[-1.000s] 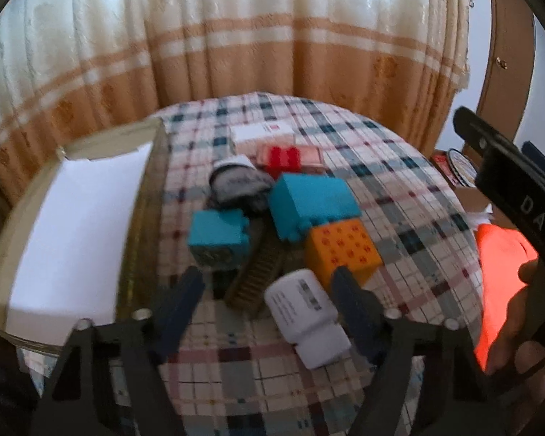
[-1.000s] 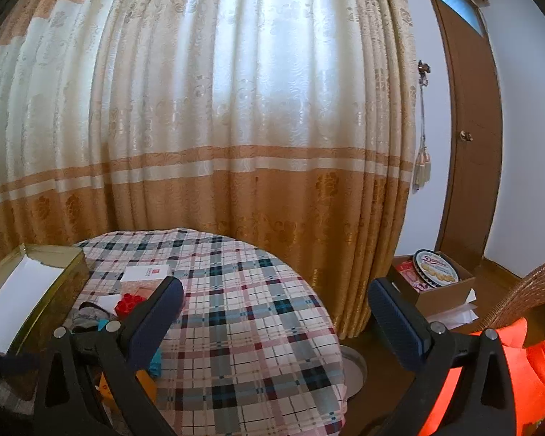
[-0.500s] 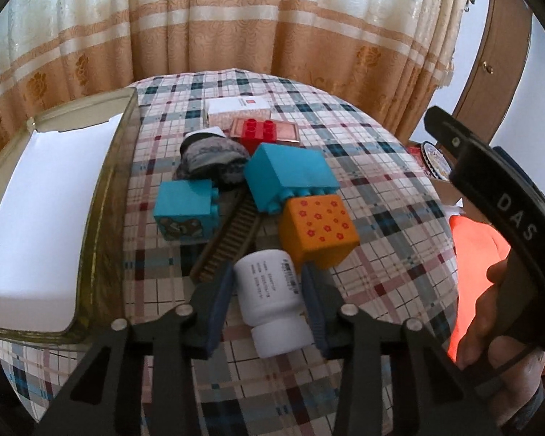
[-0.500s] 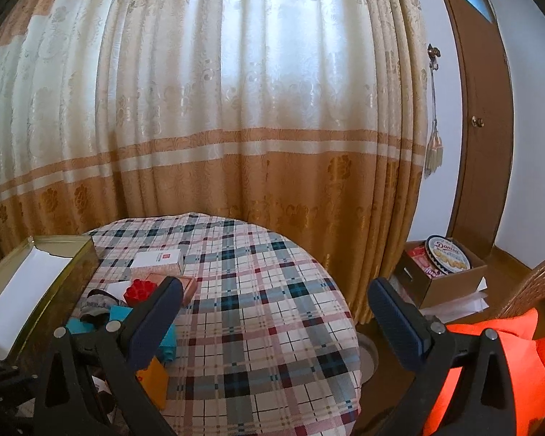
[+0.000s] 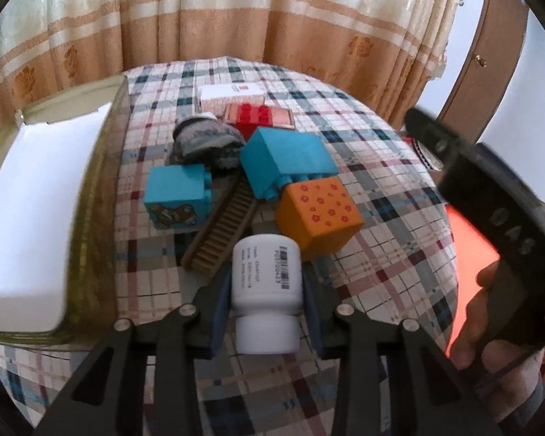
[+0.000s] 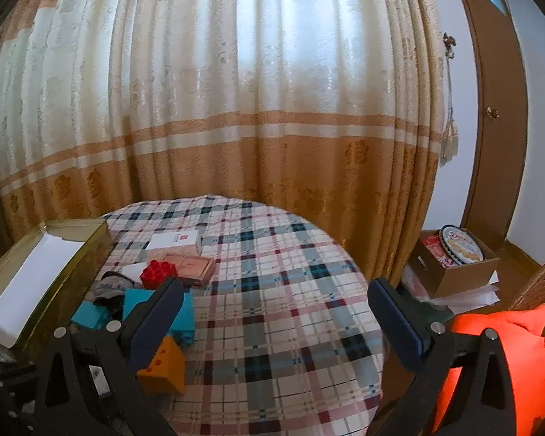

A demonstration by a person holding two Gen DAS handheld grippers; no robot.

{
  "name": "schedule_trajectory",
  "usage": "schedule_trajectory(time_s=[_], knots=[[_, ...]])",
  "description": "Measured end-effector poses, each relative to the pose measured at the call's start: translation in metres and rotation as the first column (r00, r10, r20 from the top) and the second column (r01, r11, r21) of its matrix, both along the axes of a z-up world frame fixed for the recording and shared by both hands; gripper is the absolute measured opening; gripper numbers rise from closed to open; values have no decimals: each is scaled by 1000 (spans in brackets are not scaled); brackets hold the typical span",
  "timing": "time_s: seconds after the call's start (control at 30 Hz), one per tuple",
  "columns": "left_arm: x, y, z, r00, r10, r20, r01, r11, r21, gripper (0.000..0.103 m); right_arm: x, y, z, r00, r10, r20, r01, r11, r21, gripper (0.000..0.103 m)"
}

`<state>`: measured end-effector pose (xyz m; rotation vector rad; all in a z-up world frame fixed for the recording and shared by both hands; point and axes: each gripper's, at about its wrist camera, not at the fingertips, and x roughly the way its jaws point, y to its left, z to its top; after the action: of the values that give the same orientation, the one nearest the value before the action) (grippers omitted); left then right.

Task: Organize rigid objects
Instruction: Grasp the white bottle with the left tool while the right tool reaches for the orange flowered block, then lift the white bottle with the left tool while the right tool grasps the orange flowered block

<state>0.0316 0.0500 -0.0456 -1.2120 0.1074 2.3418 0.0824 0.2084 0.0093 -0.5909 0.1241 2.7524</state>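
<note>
A white pill bottle [image 5: 265, 254] lies with its cap toward me between the blue pads of my left gripper [image 5: 266, 274]. The jaws are closing and the pads press on its sides. Just beyond it on the plaid table [image 5: 381, 254] sit an orange block [image 5: 318, 214], a wooden comb [image 5: 223, 232], a large blue block [image 5: 287, 160], a small blue block [image 5: 178, 196] and a red brick [image 5: 252, 120]. My right gripper [image 6: 274, 287] hangs open over the table's right half with nothing between its fingers; a hand holds it.
An open gold tin [image 5: 98, 181] with a white lining stands at the table's left. A grey cloth bundle [image 5: 207, 141], a pink box [image 5: 283, 116] and a white box [image 5: 232, 94] lie farther back. On the floor to the right are a cardboard box [image 6: 457, 272] and orange fabric [image 6: 508, 363].
My left gripper moved in over the white bottle and its jaws closed from wide apart onto the bottle's sides. The right gripper tilted down a little and stayed open.
</note>
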Motion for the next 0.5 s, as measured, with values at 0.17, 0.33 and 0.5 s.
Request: schedule_trajectory(time_s=[0.17,0.33,0.5], knots=[[15,-20,40,995,30,-93,-28,999,23,36,-3,-5,-9,997,63,55,-58,995,-85,102],[9,-49,64,981,105,-165,-102,994,31,36,-9,-30,-21,978,172,114,-161,982,-98,102],[0,-58,68,973,132,-189,-128,991,36,35,-24,-52,-32,941,259,218,-242,965,-100,82]])
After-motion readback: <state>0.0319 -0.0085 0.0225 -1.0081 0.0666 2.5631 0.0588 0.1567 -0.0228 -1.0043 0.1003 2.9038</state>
